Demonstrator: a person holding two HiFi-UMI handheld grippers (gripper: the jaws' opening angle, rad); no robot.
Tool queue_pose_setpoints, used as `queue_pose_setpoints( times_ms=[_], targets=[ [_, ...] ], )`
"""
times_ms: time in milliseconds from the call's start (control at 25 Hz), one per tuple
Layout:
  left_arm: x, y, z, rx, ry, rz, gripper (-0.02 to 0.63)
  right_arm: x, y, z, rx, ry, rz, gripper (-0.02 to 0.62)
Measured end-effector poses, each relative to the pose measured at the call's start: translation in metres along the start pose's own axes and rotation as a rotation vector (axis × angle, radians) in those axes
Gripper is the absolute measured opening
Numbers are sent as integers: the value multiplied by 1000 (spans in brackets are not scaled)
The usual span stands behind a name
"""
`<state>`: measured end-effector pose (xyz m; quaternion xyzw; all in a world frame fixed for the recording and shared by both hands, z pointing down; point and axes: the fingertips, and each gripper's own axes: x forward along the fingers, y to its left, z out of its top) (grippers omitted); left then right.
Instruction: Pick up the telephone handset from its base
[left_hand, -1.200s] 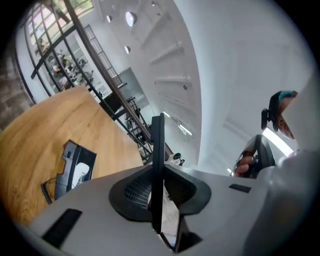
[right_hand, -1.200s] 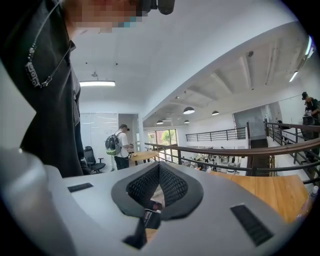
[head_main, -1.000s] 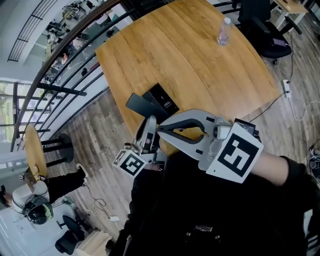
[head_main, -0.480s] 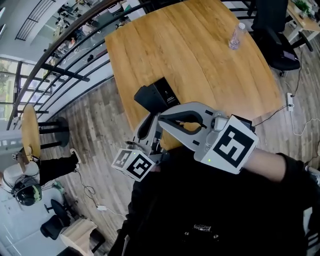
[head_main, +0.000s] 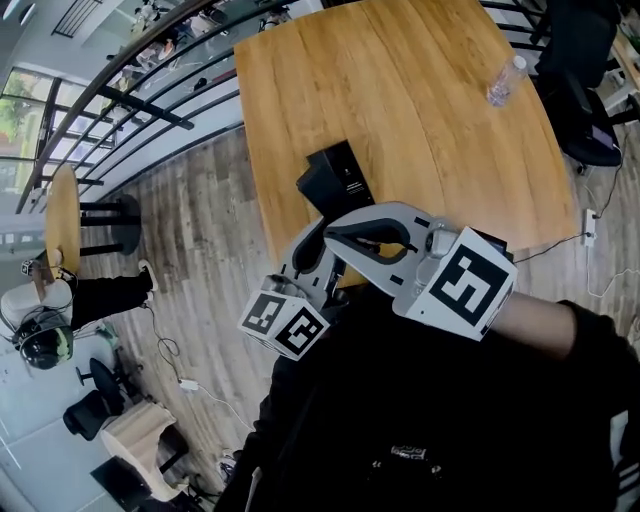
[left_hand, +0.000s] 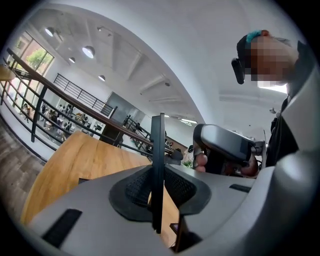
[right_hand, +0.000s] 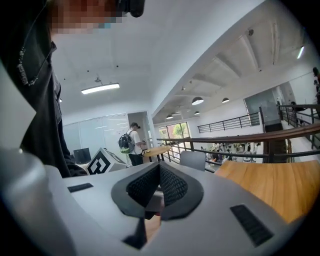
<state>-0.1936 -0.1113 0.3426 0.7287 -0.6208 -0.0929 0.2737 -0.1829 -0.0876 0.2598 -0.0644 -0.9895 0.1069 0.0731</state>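
In the head view, the left gripper reaches toward 12 o'clock, and the flat black handset sits right at its tip, over the near edge of the desk. The right gripper points toward 9 o'clock, with its tip just beside the left one and at 6 o'clock of the handset. White print on the handset is too small to read, as is the label on the bottle at 2 o'clock on the desk. Compared with a second ago, the handset shows higher in the frame and the left marker cube has rolled, now showing two patterned faces. In the left gripper view, the fingers pinch the handset, seen edge-on as a thin upright bar. In the right gripper view, the fingertips are pressed together with nothing between them, and a person with a backpack stands at 11 o'clock.
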Motion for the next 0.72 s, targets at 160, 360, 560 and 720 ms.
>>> queue_pose_setpoints(
  times_ms=[160, 360, 560, 720],
  targets=[
    [-5, 0, -7, 5, 8, 34, 77, 3, 6, 0, -15, -2, 47, 17],
    [-10, 8, 3, 39, -17, 118, 77, 3, 3, -1, -8, -1, 47, 17],
    [-7, 7, 4, 48, -14, 98, 77, -3, -3, 2, 14, -16, 6, 17],
    [-5, 9, 3, 70, 6, 80, 77, -3, -5, 0, 2, -13, -17, 17]
  ],
)
